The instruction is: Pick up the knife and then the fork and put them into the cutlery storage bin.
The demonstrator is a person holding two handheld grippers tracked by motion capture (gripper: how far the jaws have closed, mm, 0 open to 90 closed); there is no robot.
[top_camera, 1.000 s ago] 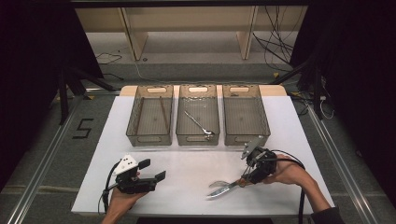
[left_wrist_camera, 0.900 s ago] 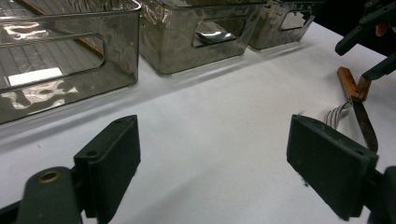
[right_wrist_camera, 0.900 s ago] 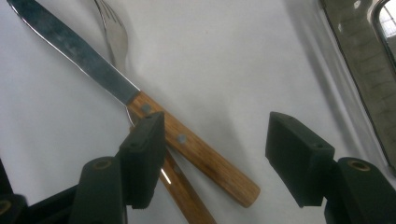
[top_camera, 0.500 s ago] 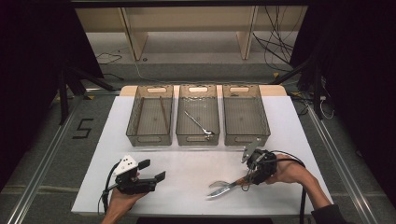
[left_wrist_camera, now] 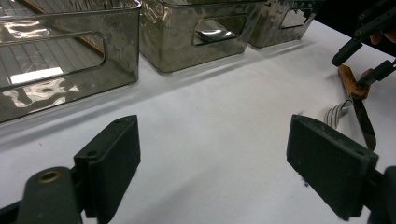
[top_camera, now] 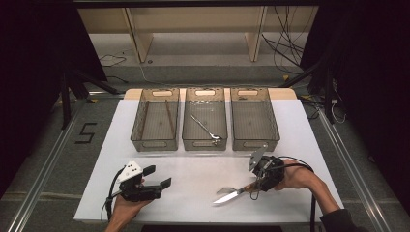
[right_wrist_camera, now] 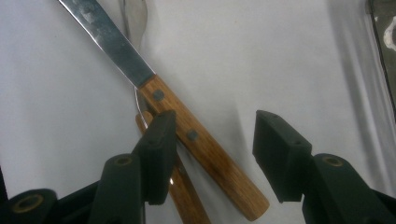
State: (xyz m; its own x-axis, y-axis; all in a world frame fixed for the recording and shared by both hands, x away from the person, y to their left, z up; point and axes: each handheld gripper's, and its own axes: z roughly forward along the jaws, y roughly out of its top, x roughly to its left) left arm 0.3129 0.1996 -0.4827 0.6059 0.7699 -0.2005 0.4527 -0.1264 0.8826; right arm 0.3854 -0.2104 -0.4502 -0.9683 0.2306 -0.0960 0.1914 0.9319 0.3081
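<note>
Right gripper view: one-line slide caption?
Open right hand-held gripper straddling a wooden-handled knife crossed over a second wooden-handled utensil on the white table.

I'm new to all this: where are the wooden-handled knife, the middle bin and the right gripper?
Wooden-handled knife (right_wrist_camera: 201, 144): right gripper view, on its handle.
Middle bin (top_camera: 204, 143): high view, on its near wall.
Right gripper (right_wrist_camera: 212, 140): right gripper view, between its open jaws.

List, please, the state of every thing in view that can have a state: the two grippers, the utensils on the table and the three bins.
Left gripper: open, holding nothing.
Right gripper: open, jaws astride the knife handle, not yet closed.
Wooden-handled knife: flat on the table, crossing over a second wooden-handled utensil.
Left bin: holds thin sticks.
Middle bin: holds a metal utensil.
Right bin: looks empty.
</note>
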